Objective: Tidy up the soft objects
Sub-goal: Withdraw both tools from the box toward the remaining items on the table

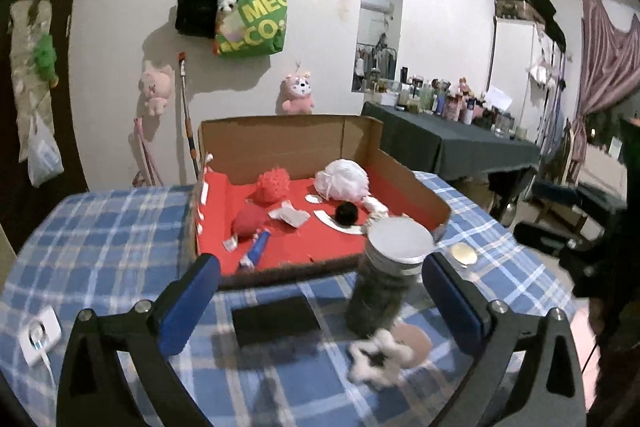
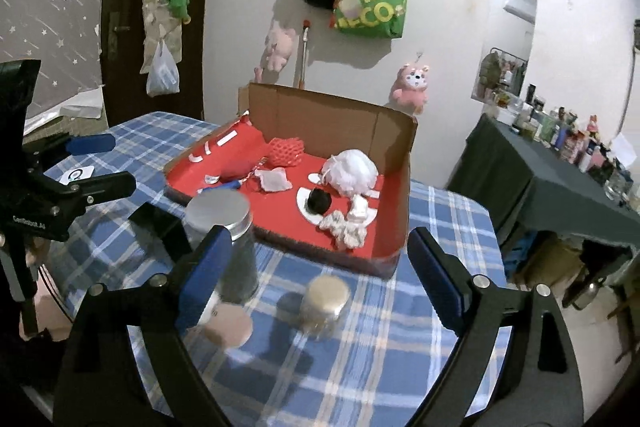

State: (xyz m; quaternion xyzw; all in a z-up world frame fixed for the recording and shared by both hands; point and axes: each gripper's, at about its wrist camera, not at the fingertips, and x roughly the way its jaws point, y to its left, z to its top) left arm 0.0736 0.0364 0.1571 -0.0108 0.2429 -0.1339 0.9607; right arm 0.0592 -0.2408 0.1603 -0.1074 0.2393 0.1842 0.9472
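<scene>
A cardboard box [image 1: 412, 183] [image 2: 402, 187] with a red floor stands on the blue plaid table. In it lie a red mesh puff [image 1: 273, 185] [image 2: 285, 153], a red ball [image 1: 247, 221], a white mesh puff [image 1: 344, 179] [image 2: 350, 173], a black pom [image 1: 346, 213] [image 2: 319, 201] and a white scrunchie [image 2: 346, 231]. Another white scrunchie [image 1: 380, 355] lies blurred on the table between my left gripper's [image 1: 320, 301] open fingers. A pink round pad [image 2: 228, 327] lies by my right gripper's [image 2: 316, 283] left finger. Both grippers are open and empty.
A tall jar with a silver lid [image 1: 396, 247] [image 2: 224, 227] stands in front of the box. A small gold-lidded jar [image 2: 325, 301] [image 1: 464, 254] sits to its right. A black card [image 1: 276, 319] and a white socket [image 1: 40, 335] lie on the table. The left gripper [image 2: 80, 163] shows at the right wrist view's left edge.
</scene>
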